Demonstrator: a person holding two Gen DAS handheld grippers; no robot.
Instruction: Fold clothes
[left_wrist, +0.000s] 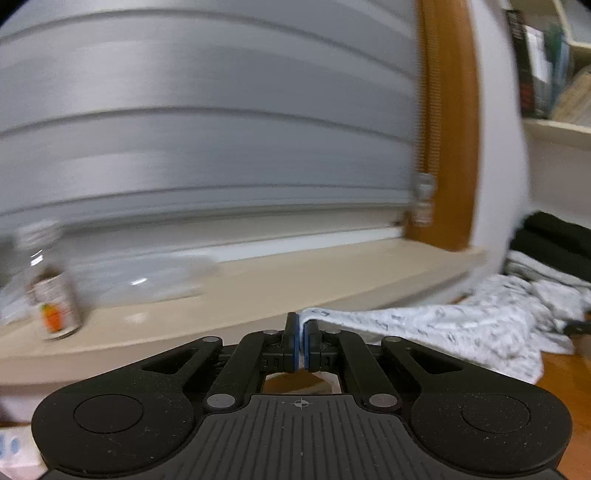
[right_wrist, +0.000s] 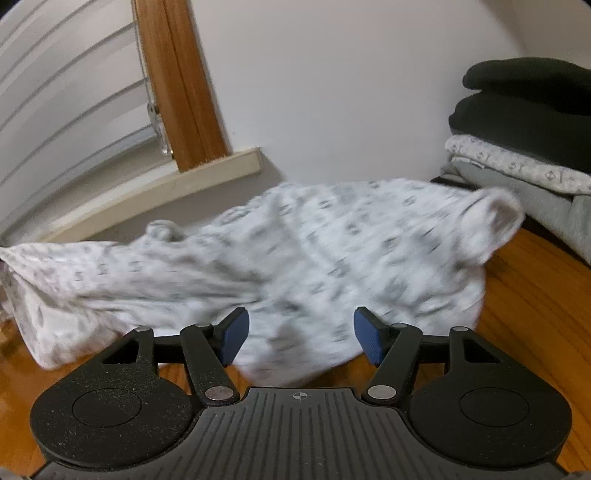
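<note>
Left gripper (left_wrist: 303, 341): jaws closed, pinching the garment's (left_wrist: 443, 328) edge. The garment, white with grey print, trails from the pads across the floor (right_wrist: 528, 295), below the sill (left_wrist: 258, 280). Right gripper (right_wrist: 301, 339): jaws apart, empty, just over the garment's near part. Folded stack (right_wrist: 524, 147) beside the garment's far end.

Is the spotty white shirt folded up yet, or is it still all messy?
Still messy. The spotty shirt lies rumpled on the wooden floor, one edge pinched in the left gripper. The right gripper is open.
</note>
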